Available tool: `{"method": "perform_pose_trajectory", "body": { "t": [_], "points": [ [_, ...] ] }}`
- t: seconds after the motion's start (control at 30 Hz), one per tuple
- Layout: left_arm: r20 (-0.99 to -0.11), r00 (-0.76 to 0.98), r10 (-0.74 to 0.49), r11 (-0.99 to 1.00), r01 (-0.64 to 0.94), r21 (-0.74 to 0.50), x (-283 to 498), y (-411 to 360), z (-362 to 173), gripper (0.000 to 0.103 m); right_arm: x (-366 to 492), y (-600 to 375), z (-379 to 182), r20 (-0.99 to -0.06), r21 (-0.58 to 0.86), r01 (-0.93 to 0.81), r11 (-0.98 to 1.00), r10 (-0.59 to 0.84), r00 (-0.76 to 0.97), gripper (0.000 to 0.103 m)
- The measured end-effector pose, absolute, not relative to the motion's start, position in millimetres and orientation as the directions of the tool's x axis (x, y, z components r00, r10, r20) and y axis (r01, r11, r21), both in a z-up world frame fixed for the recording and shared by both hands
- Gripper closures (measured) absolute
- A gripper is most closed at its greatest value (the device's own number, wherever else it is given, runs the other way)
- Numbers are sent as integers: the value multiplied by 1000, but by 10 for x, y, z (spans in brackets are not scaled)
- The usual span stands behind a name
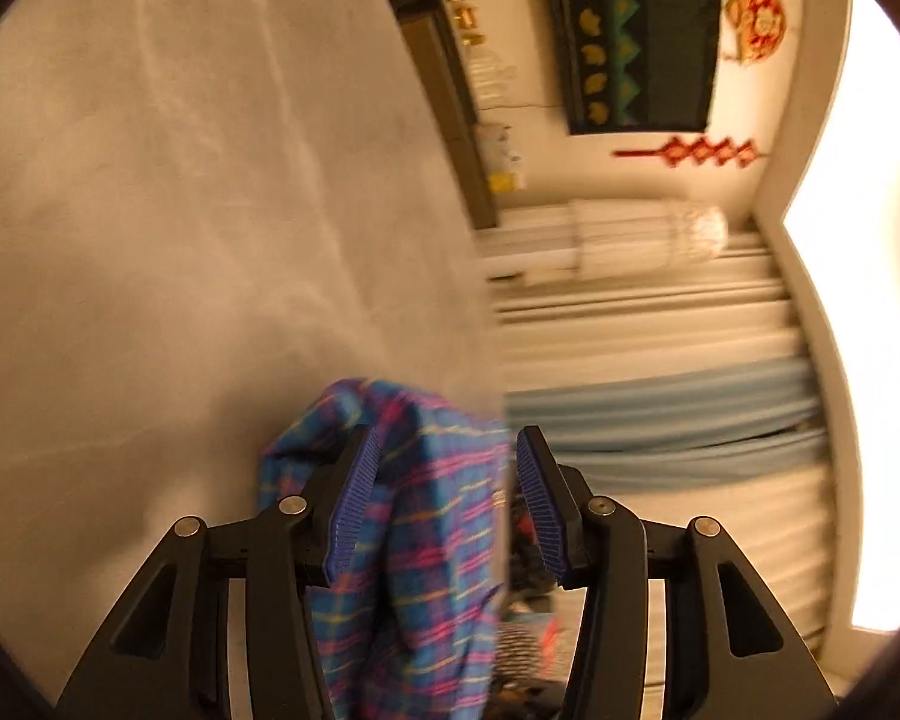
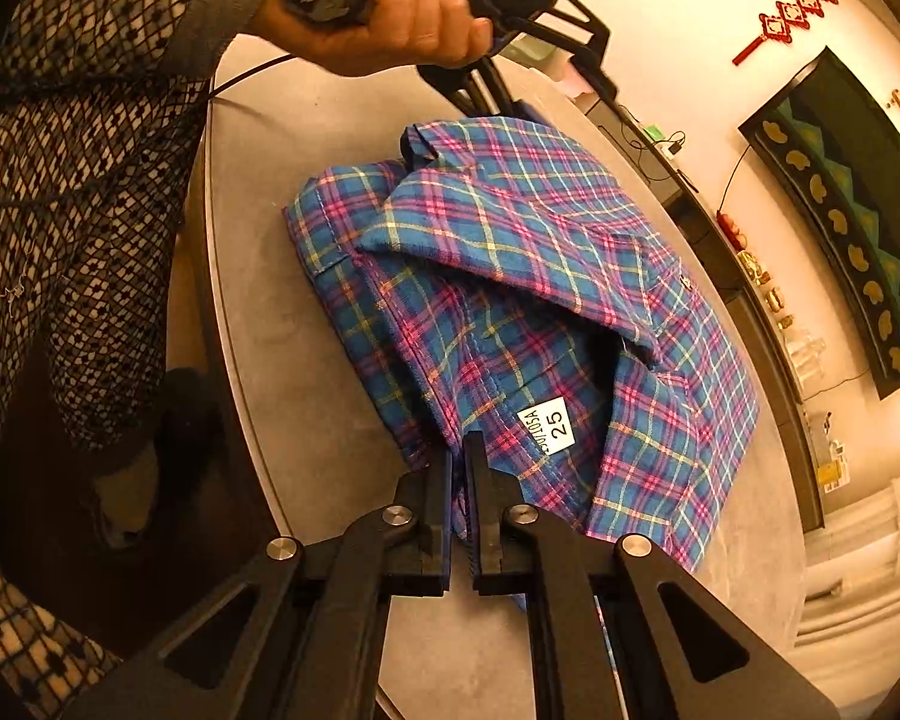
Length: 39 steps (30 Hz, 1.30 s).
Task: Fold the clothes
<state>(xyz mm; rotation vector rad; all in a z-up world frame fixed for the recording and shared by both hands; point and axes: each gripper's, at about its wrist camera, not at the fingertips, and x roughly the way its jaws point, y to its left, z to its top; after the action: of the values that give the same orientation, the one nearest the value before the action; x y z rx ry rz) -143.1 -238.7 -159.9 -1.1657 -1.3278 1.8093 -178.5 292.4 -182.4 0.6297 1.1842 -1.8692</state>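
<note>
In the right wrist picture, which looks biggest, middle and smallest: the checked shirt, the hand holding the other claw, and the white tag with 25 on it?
Largest to smallest, as they look in that view:
1. The checked shirt, spread over the table.
2. The hand gripping the other claw's handle.
3. The white tag, a little patch on the shirt.

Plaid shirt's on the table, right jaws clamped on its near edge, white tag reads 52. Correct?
Not quite: the white tag reads 25, not 52, as the right wrist view shows. The rest holds: the plaid shirt lies on the table, and the right gripper has its jaws nearly closed on the shirt's near edge.
</note>
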Motion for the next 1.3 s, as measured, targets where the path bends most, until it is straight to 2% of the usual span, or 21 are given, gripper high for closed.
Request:
{"method": "perform_pose_trajectory", "body": {
  "t": [0.17, 0.27, 0.33, 0.43, 0.5, 0.53, 0.67, 0.7, 0.77, 0.83, 0.87, 0.93, 1.0, 1.1, 1.2, 1.3],
  "points": [
    [-348, -343, 873, -361, 27, -932, -1457, -2146, -1645, 53, -1767, 2926, -1821, -755, -490, 842, -227, -372, -540, 96],
    [-310, -319, 896, -318, 27, -948, -1528, -2058, -1701, 52, -1736, 2929, -1825, -756, -491, 841, -227, -369, -541, 96],
    [-208, -373, 904, -222, 5, -975, -1543, -2202, -1678, 52, -1738, 2914, -1827, -755, -495, 839, -227, -366, -545, 96],
    [-14, -531, 847, -27, -17, -999, -1491, -2674, -1639, 52, -1751, 2907, -1826, -757, -493, 840, -226, -365, -542, 96],
    [27, -597, 802, 6, -36, -999, -1407, -2931, -1618, 52, -1764, 2909, -1821, -759, -486, 844, -229, -368, -537, 96],
    [18, -611, 791, -3, -33, -999, -1370, -3012, -1612, 52, -1769, 2912, -1819, -760, -481, 846, -231, -370, -534, 96],
    [-151, -573, 806, -195, -16, -981, -1279, -2900, -1520, 52, -1788, 2919, -1810, -764, -467, 851, -240, -374, -525, 95],
    [-177, -566, 805, -244, -44, -969, -1258, -2815, -1445, 52, -1788, 2922, -1808, -763, -467, 851, -241, -376, -525, 95],
    [-173, -535, 827, -299, -158, -941, -1211, -2605, -1186, 52, -1781, 2936, -1803, -760, -466, 851, -243, -382, -525, 95],
    [-188, -488, 852, -359, -284, -889, -1144, -2380, -889, 52, -1779, 2951, -1794, -772, -448, 860, -246, -379, -510, 86],
    [-214, -468, 857, -393, -327, -860, -1099, -2279, -776, 52, -1782, 2957, -1773, -785, -431, 869, -242, -374, -493, 80],
    [-288, -430, 856, -456, -364, -812, -1060, -2109, -724, 52, -1818, 3018, -1587, -818, -337, 906, -255, -397, -416, 80],
    [-360, -425, 830, -517, -348, -782, -1110, -2017, -814, 52, -1953, 3171, -1175, -803, -171, 936, -309, -506, -314, 80],
    [-462, -424, 779, -598, -282, -750, -1199, -1986, -1024, 52, -2387, 3423, -738, -724, -30, 904, -426, -614, -314, 80],
    [-552, -412, 725, -668, -225, -709, -1227, -1987, -1189, 55, -3106, 3613, -740, -706, 27, 776, -630, -562, -431, 80],
    [-599, -403, 692, -694, -145, -705, -1221, -2038, -1373, 67, -3682, 3624, -1145, -779, 90, 687, -721, -481, -402, 80]
  ]
}}
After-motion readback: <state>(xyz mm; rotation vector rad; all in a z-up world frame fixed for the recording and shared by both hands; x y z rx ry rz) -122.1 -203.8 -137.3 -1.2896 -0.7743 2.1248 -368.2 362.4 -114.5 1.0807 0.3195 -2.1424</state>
